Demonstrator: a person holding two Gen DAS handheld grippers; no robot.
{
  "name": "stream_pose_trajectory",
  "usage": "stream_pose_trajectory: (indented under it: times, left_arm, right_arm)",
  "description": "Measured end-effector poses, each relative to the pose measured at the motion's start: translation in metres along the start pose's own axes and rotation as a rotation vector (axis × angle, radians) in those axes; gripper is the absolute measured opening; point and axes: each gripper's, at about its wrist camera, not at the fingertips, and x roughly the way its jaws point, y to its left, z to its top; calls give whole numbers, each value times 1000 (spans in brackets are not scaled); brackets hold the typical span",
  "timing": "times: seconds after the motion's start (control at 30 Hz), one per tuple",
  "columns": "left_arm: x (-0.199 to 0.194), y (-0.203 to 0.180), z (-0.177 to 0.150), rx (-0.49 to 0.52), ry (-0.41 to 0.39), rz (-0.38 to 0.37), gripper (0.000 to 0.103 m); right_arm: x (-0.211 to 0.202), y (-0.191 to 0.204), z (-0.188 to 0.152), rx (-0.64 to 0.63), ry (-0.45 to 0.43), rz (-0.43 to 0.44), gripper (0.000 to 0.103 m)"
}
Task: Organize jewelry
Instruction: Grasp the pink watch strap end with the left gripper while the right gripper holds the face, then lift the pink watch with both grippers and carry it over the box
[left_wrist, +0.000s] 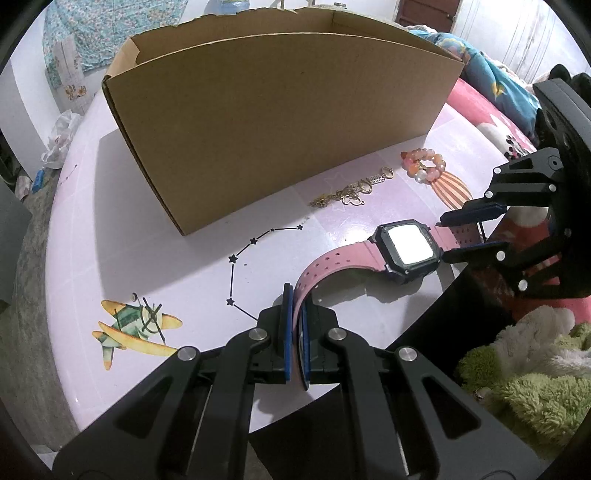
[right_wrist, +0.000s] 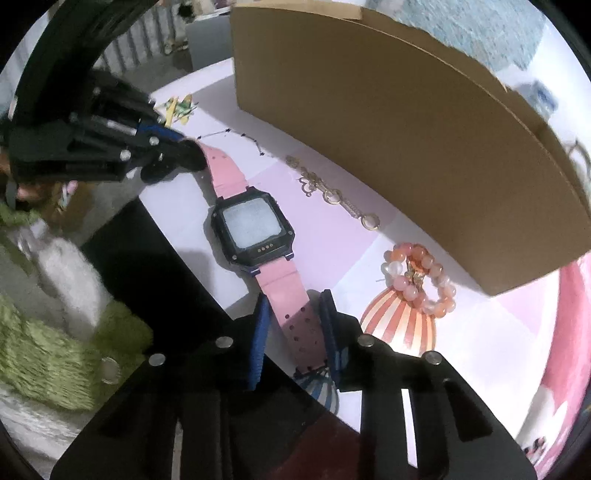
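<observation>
A pink-strapped watch (left_wrist: 406, 247) with a black square face lies on the pale round table (left_wrist: 147, 258). My left gripper (left_wrist: 295, 295) is shut on one strap end, which arches up between its blue pads. The other strap end (right_wrist: 295, 321) lies between the pads of my right gripper (right_wrist: 293, 299). The left pad meets the strap's edge, and a thin dark gap shows at the right pad. In the left wrist view the right gripper (left_wrist: 445, 240) straddles that strap beside the watch face. In the right wrist view the left gripper (right_wrist: 177, 147) holds the far strap end.
A tall open cardboard box (left_wrist: 277, 122) stands behind the jewelry. A gold chain (left_wrist: 351, 192) and a bracelet of pink and orange beads (left_wrist: 424, 166) lie in front of it. Green and white plush (left_wrist: 535, 376) sits beyond the table's near right edge.
</observation>
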Motion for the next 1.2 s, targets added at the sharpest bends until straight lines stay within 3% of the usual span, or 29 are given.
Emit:
stream_pose_trajectory:
  times: [0.23,0.3,0.57,0.7,0.93,1.2]
  left_arm:
    - [-4,4,-1,-11,2,-19,4]
    - [-7,6,-3,-19,1,-25,4]
    - [-7,6,-3,-21,4,-41,4]
    - [-7,6,-2,-25,1,-41,4]
    - [-8,0,-4,5,-29,23,4]
    - [-28,-9,-5,25,-98,74,3]
  right_arm:
    - [1,-60,-3,401,-7,256,25]
    - [2,-71,-6,493,-15,280,24]
    - [4,-52,-5,404,-41,144,22]
    - [4,-36,2,312,-40,48,10]
    - [0,-11,5,177,-78,-111,5]
    - [-21,-3,-1,166,-144,-189,5]
